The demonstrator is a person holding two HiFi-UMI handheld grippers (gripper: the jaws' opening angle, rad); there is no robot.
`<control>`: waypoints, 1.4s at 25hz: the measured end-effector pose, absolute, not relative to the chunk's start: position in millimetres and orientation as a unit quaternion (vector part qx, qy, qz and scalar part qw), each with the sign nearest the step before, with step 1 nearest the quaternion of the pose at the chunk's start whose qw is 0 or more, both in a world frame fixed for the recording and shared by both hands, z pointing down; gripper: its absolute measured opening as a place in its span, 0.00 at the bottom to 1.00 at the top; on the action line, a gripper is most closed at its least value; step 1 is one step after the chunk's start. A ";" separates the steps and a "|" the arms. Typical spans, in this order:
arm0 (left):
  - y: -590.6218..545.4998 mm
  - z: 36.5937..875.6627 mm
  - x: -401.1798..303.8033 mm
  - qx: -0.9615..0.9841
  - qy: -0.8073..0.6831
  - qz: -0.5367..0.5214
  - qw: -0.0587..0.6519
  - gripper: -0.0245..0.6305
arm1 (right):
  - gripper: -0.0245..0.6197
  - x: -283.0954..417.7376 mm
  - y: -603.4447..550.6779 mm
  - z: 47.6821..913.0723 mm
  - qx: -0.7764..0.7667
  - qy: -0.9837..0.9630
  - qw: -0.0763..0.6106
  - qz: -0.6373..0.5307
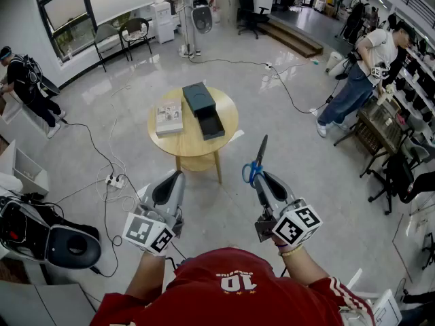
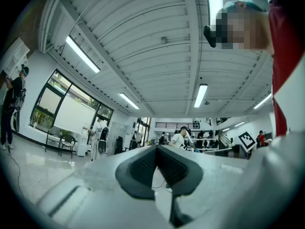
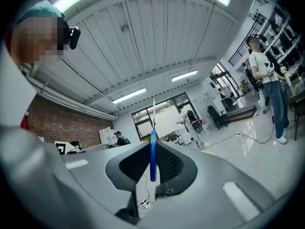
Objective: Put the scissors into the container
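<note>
A pair of scissors (image 1: 255,166) with blue handles stands blades-up between the jaws of my right gripper (image 1: 260,176), which is shut on the handles. In the right gripper view the blue handle (image 3: 152,159) sits between the pads and the thin blade rises above them. My left gripper (image 1: 179,174) is held beside it at the left, shut and with nothing in it; its pads (image 2: 143,166) meet at the tip. Both grippers hang in the air short of the round wooden table (image 1: 224,138). On the table lies a dark open container (image 1: 210,123) next to its dark lid (image 1: 199,98).
A pale flat box (image 1: 169,119) lies on the table's left side. Cables and a power strip (image 1: 115,180) run over the floor to the left. A black machine (image 1: 47,240) sits at lower left. People stand at the right (image 1: 360,70) and far left (image 1: 24,87).
</note>
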State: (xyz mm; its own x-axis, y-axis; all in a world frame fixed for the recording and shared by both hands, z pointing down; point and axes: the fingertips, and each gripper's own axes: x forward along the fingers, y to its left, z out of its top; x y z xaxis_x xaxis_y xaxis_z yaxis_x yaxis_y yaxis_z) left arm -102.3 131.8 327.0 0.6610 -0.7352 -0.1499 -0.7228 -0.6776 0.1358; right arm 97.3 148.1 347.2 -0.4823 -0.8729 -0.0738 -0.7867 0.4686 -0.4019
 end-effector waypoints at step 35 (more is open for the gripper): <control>126.1 329.7 -60.1 0.907 -0.409 -0.093 0.037 0.04 | 0.09 128.3 139.5 349.6 -0.451 0.865 0.138 -0.171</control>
